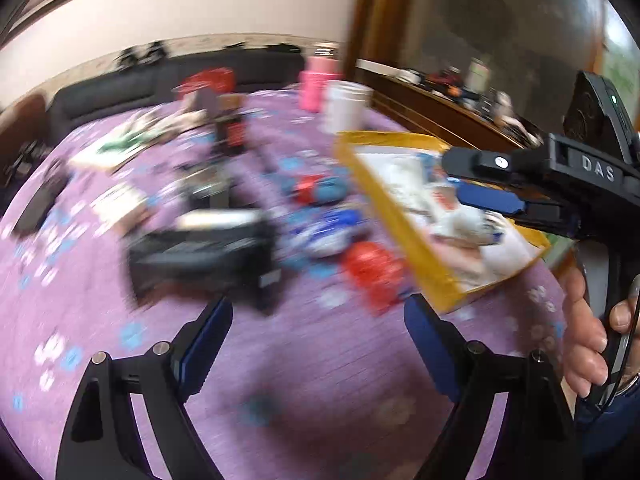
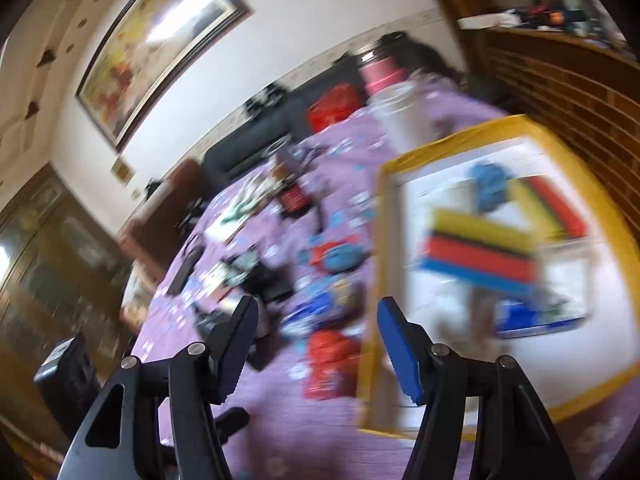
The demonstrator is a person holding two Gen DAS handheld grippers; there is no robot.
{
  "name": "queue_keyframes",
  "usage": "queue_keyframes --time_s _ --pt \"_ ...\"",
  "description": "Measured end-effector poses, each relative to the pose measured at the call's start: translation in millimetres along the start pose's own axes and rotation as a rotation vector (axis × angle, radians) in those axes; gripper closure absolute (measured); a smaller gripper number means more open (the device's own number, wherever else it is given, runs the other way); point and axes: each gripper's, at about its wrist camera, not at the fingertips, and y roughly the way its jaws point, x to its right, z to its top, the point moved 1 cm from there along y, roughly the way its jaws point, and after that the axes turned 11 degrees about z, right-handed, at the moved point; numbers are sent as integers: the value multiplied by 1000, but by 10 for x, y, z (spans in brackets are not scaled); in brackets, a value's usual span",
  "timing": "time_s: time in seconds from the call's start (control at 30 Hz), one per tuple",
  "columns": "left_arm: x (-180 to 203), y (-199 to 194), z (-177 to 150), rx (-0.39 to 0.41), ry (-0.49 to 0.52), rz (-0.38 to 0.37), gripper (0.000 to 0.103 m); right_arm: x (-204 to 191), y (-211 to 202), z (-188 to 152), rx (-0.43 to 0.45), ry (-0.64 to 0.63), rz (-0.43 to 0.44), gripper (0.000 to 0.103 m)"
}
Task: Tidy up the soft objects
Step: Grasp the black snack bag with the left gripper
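From the left wrist, the left gripper [image 1: 318, 320] hung over a purple patterned cloth [image 1: 304, 364] on the desk, its blue-padded fingers [image 1: 208, 340] spread wide with nothing between them. Ahead lay a blurred heap of soft things: a red item [image 1: 372, 270], a blue-and-white one [image 1: 328, 232] and a blue-and-red one [image 1: 320, 190]. To the right sat a yellow-rimmed box [image 1: 424, 276] with white contents, and over it reached the right gripper [image 1: 490, 188], held by a hand [image 1: 588, 340], its fingers apart and empty.

From the right wrist, the right gripper [image 2: 316, 344] stood partly open, gripping nothing. The yellow-rimmed box [image 2: 506, 126] filled the right side, holding blurred red, yellow and blue pieces. The soft red item [image 2: 330, 360] lay just left of the box, beyond the fingertips. A pink bottle [image 2: 382, 68] stood at the far edge.
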Motion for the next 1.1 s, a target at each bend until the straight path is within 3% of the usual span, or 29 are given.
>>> queue_keyframes --time_s 0.2,0.4,0.53,0.63,0.67,0.77,0.83,0.9,1.1 --pt "-756 -181 -207 14 -144 112 16 -242 796 -47 -131 -5 95 36" --pt "-1195 -229 -327 -2 -238 131 16 -239 1420 -57 -183 18 47 36" --pt "-1415 -273 -374 -4 -274 131 16 -656 1450 -328 -255 -96 181 35" --pt "-1505 -267 -367 -7 -297 124 16 -1012 1415 -552 -382 -116 466 35" --pt "-1518 -274 -371 -5 -302 122 16 -1101 1354 -578 -370 -155 469 35" --pt "-1527 -277 -372 -7 -300 123 15 -1188 1207 -503 -281 -272 340 34" --pt "-1498 -253 -350 -10 -280 126 15 -1134 1141 -412 -216 -291 251 26" --pt "-1429 -217 -314 -18 -246 131 11 -1015 1123 -338 -181 -266 200 24" --pt "-1125 -38 -146 -60 -183 90 8 -599 1168 -278 -129 -116 187 24"
